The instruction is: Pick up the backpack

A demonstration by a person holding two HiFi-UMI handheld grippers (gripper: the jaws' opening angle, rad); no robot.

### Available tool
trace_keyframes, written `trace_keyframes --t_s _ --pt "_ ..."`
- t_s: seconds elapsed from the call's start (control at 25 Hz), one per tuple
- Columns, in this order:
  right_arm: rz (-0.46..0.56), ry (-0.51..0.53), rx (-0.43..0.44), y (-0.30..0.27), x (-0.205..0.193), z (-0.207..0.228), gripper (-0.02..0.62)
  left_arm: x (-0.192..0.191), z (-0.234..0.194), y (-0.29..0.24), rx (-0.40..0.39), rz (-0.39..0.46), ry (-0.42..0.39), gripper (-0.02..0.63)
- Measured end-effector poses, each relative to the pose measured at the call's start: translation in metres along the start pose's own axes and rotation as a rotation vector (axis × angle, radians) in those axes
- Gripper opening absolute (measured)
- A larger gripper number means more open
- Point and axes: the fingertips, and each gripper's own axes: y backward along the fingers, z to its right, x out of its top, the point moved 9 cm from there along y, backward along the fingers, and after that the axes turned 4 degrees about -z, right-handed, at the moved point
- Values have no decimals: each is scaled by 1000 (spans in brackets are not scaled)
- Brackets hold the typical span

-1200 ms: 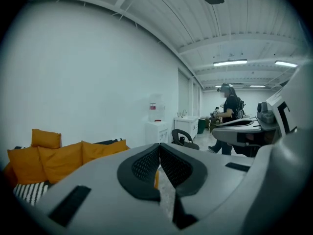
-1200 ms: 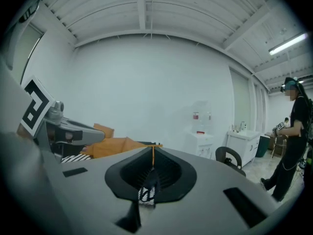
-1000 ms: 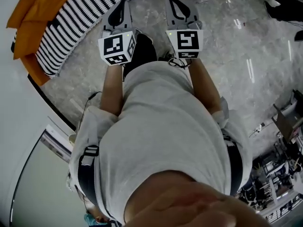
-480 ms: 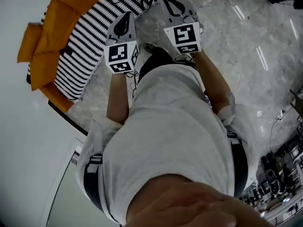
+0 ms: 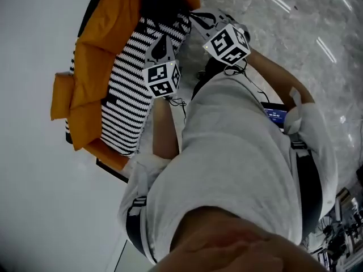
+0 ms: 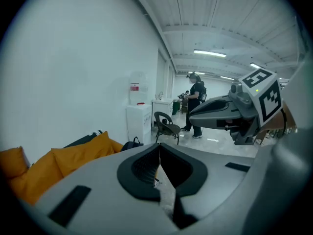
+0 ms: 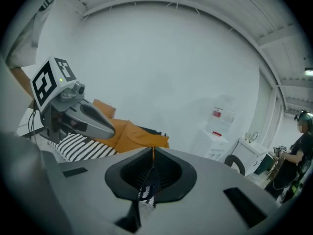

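Note:
The backpack (image 5: 161,1) is a dark bag sitting on the far end of the sofa, between the orange cushions; in the left gripper view the backpack (image 6: 132,144) shows small, with a loop handle on top. My left gripper (image 5: 160,41) hovers over the striped seat, well short of the bag, jaws shut with nothing in them. Beside it, over the sofa's front edge, my right gripper (image 5: 199,17) is also shut and empty. Each gripper view shows the other tool: the right gripper (image 6: 230,114) and the left gripper (image 7: 80,116).
The sofa has orange cushions (image 5: 93,67) and a black-and-white striped seat (image 5: 127,103), set against a white wall. A dark chair (image 6: 166,126), a white cabinet (image 6: 138,119) and a standing person (image 6: 197,104) are farther off. Marble floor (image 5: 295,33) lies to the right.
The view has swung toward the sofa. Both grippers moved across the floor to the sofa's striped seat, still shut, and the dark backpack has come into sight at the top.

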Motion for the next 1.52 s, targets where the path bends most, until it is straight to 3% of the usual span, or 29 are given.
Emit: trace_keyframes --t_s 0.24,0.52,0.72,0.84,1.0,1.16,1.52 --pt "-53 -18 73 -19 -5 -28 40 3 -6 -13 -21 5 -78 14" --pt "-78 -20 128 -87 -1 -11 40 2 -61 -55 26 -8 -5 14" --pt "-93 -23 169 -109 13 -5 40 13 -81 -65 13 -29 -25 14" --pt "-122 -15 204 -150 15 19 40 25 -106 -104 -2 -63 -30 12" --pt "-159 -92 244 -200 0 51 40 32 -134 -151 -40 -113 -37 14" --pt "-206 -233 255 -229 -33 62 40 21 -152 -185 -73 -223 -42 14" --pt "-264 -459 215 -308 -103 76 40 -16 -200 -279 -138 -424 -92 14"
